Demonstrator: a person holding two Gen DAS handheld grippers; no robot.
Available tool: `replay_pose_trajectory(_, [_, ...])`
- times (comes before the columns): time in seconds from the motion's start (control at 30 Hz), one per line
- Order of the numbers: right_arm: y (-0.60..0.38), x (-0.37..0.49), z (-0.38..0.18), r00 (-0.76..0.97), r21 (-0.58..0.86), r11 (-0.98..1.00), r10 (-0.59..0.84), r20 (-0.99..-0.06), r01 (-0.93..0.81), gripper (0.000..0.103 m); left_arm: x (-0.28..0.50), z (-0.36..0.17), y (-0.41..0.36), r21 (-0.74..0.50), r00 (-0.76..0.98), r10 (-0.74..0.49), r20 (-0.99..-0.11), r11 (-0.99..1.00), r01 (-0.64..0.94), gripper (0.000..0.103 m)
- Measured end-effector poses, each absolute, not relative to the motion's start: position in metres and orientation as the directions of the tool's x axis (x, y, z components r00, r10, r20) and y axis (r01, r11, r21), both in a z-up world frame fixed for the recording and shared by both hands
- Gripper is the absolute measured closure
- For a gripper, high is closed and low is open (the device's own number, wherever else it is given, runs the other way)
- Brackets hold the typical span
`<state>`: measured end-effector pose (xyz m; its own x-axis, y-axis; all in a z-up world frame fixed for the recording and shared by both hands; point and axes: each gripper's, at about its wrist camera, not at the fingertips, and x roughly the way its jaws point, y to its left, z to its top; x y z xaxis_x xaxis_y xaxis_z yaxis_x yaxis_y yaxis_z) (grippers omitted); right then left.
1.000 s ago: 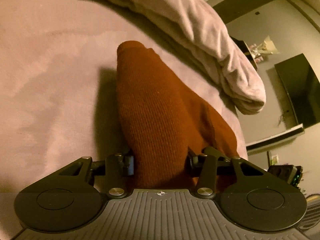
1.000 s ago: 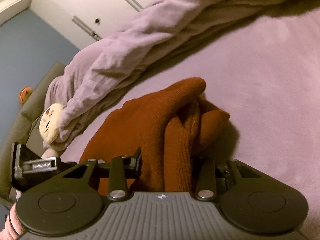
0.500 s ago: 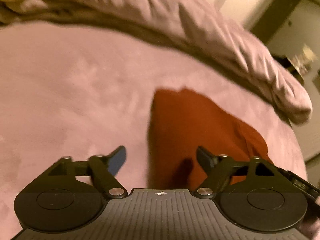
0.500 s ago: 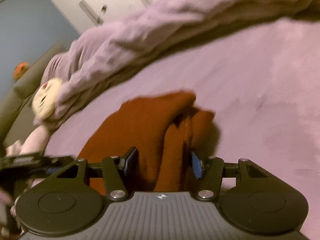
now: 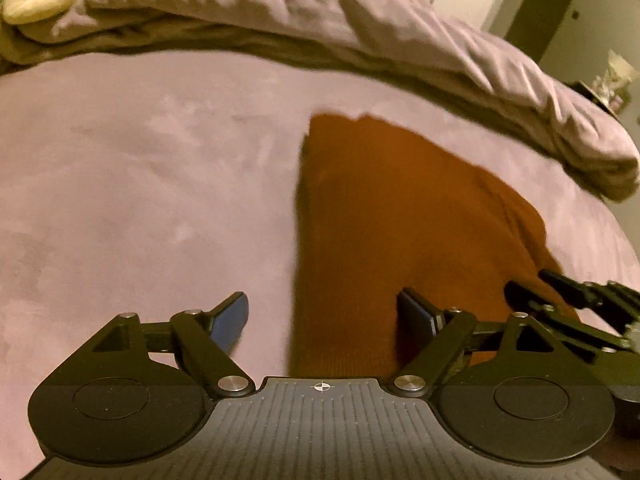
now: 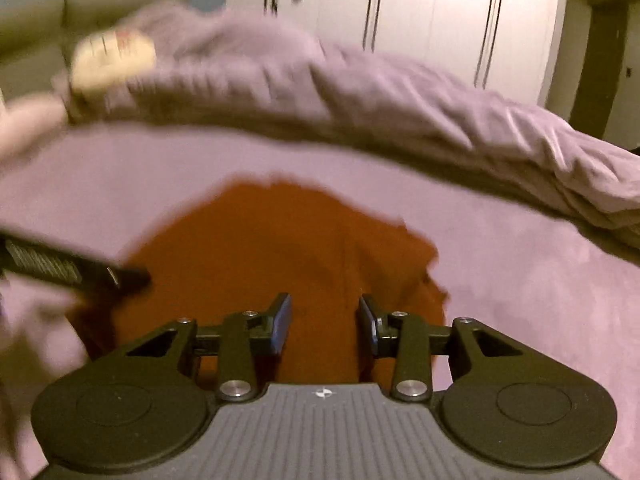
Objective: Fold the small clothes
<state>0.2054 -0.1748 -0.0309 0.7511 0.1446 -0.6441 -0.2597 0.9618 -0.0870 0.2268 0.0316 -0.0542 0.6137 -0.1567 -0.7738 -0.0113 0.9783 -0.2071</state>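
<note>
Rust-orange knit garment (image 5: pixel 392 232) lies folded on the lilac bed (image 5: pixel 140 184), just before the bunched duvet (image 5: pixel 360 28). A second ago both tongs clamped it; now left tongs (image 5: pixel 324 320) and right tongs (image 6: pixel 325 322) gape apart, so this fold looks finished.

It was a home bedroom: a bed (image 5: pixel 120 184) covered in a mauve sheet, a rumpled duvet (image 6: pixel 360 96) heaped along its far side, and tall white wardrobe doors (image 6: pixel 420 16) with long handles stood behind.
</note>
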Motion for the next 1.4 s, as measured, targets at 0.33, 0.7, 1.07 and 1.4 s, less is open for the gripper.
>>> replay_pose_trajectory(0.33, [-0.203,0.19,-0.023,0.74,0.038,0.986,0.149,-0.655,-0.164,0.054,0.188,-0.034,0.043,-0.19,0.66,-0.084,-0.747,0.977,-0.091,0.015])
replay_pose_trajectory(0.7, [-0.189,0.173,-0.042,0.675,-0.026,0.993,0.058,-0.736,-0.114,0.046,0.203,-0.061,0.037,-0.097,0.558,-0.028,-0.83,0.991,-0.094,0.011])
replay_pose_trajectory(1.07, [-0.185,0.175,-0.047,0.655,-0.059,0.995,0.009,-0.756,-0.081,0.028,0.203,-0.055,0.021,0.015,0.504,0.062,-0.862,0.995,-0.097,0.004])
replay_pose_trajectory(1.4, [-0.175,0.1,-0.027,0.552,0.012,0.994,0.068,-0.831,-0.104,0.004,0.135,-0.011,0.004,0.026,0.546,0.049,-0.837,0.998,-0.049,0.001])
